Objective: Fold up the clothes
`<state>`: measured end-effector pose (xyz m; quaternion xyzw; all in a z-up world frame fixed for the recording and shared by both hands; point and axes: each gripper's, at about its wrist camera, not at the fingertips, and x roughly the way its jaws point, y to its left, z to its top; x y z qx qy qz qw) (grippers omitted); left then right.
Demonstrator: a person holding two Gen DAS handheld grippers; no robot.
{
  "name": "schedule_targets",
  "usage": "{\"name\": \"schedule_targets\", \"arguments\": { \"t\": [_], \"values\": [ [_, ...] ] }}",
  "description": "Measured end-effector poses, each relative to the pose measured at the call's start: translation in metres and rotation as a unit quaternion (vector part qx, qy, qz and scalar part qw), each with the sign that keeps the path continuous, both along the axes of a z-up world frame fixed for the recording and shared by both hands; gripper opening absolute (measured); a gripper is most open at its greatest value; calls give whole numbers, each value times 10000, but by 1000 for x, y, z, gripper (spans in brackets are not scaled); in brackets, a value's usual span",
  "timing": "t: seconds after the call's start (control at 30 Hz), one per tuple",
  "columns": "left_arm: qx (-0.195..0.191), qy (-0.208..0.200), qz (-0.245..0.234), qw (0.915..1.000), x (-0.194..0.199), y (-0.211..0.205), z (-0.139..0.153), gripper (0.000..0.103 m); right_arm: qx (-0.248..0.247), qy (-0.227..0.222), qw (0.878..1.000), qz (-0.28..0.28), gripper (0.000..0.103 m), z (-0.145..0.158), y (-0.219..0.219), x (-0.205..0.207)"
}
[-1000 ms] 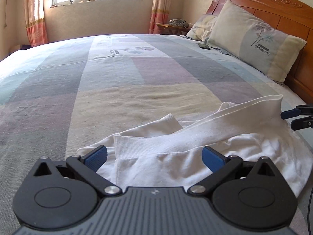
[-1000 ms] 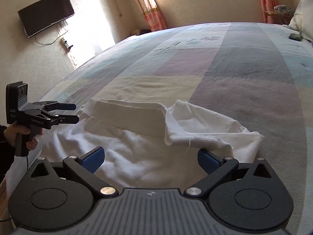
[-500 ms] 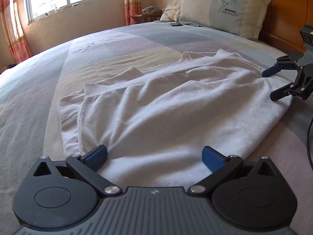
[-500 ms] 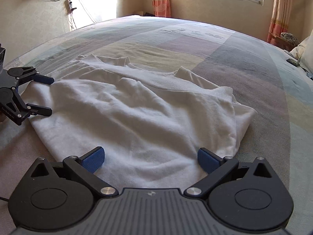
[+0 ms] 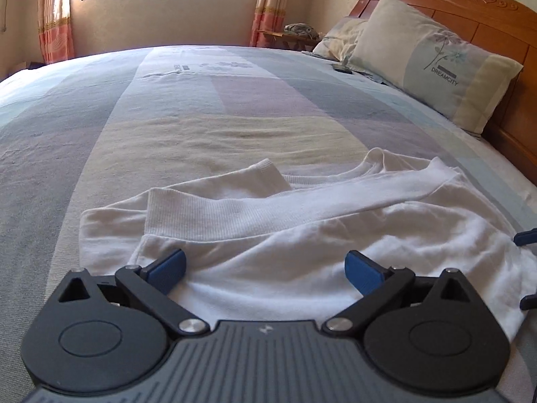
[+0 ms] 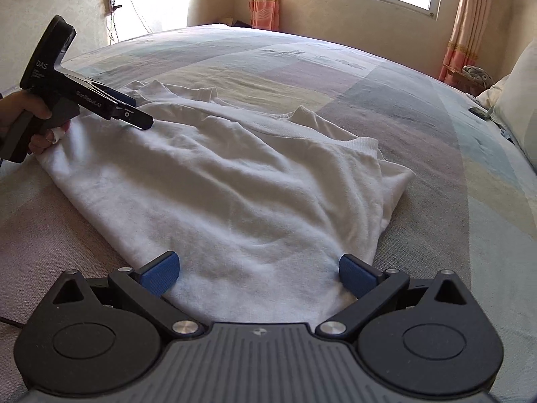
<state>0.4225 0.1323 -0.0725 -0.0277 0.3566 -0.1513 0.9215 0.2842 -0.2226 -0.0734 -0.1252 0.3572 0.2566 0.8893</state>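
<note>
Since half a second ago my left gripper [image 5: 265, 270] has pulled back over the white sweatshirt [image 5: 302, 231] on the striped bedspread [image 5: 201, 127], jaws wide and empty. My right gripper [image 6: 256, 270], equally spread, holds nothing; the garment's long axis runs leftward ahead, ribbed hem [image 6: 364, 144] far right.

Plain white knit sweater [image 6: 235, 181]; bedsheet w/ pastel grey, lilac, cream blocks [image 5: 208, 117]; black grippers w/ blue pads [image 5: 167, 267]; orange-pink curtains [image 5: 53, 13].
</note>
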Motion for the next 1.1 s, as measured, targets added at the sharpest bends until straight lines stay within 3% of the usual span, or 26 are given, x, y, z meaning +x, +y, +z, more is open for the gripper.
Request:
{"name": "schedule_targets", "arguments": {
  "t": [0.2, 0.37, 0.53, 0.63, 0.7, 0.83, 0.9, 1.0, 1.1],
  "values": [
    [-170, -222, -206, 9994, -14, 0, 24, 101, 260, 2, 9996, 64, 103, 15, -1, 10],
    [-89, 294, 112, 9995, 2, 13, 3, 100, 520, -284, 9981, 152, 103, 33, 18, 68],
    [144, 308, 348, 9988, -12, 18, 23, 97, 993, 719, 9900, -700, 103, -2, 9, 148],
    [-77, 144, 73, 9998, -41, 22, 39, 98, 1524, 841, 9792, -1039, 103, 9, -10, 136],
    [-361, 236, -223, 9988, -60, 23, 39, 99, 1700, 808, 9772, -987, 103, 18, -16, 113],
    [-472, 721, -60, 9963, -84, 34, 13, 98, 1598, 868, 9821, -488, 103, 23, -11, 68],
    [-572, 677, 47, 9961, -97, 44, 11, 98, 1474, 947, 9835, -451, 103, 19, -11, 54],
    [-477, 690, 263, 9961, -110, 50, 23, 98, 1272, 993, 9849, -620, 103, 17, -22, 33],
    [-106, 332, 85, 9994, -126, 37, 42, 98, 1230, 853, 9860, -728, 103, 29, -31, 13]
  ]
}}
